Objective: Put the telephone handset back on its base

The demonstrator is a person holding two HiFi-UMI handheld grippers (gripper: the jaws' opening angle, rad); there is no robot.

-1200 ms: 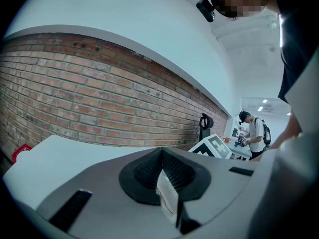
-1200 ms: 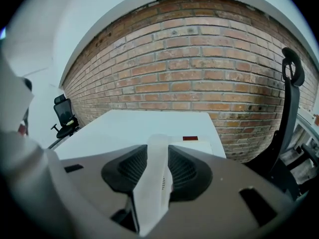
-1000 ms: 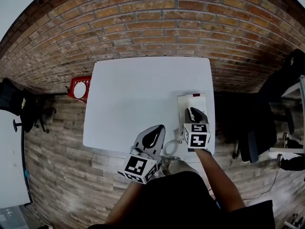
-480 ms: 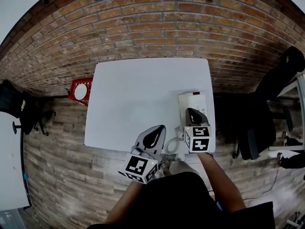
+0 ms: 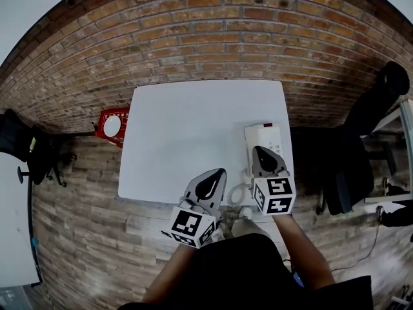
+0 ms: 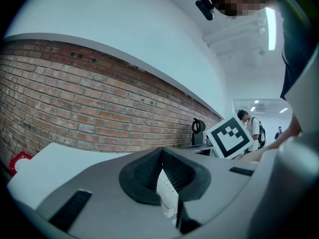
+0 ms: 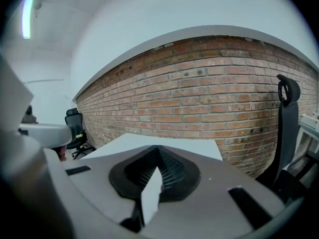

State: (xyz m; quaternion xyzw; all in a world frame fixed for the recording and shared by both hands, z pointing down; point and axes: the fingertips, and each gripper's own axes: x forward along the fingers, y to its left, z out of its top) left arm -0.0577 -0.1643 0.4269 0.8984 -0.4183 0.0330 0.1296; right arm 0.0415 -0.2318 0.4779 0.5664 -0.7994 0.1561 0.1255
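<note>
Handset is not distinguishable on the telephone base (image 5: 264, 136) at four o'clock on the table (image 5: 193, 128), under the right gripper (image 5: 261, 151). This one and the left gripper (image 5: 216, 174) are both closed and empty; I would open the right one wide before descending.

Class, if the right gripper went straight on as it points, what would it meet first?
Probably the brick wall: its own view looks level across the white table, nothing standing between. The telephone seems to lie beneath the right gripper, though height is unclear.
</note>
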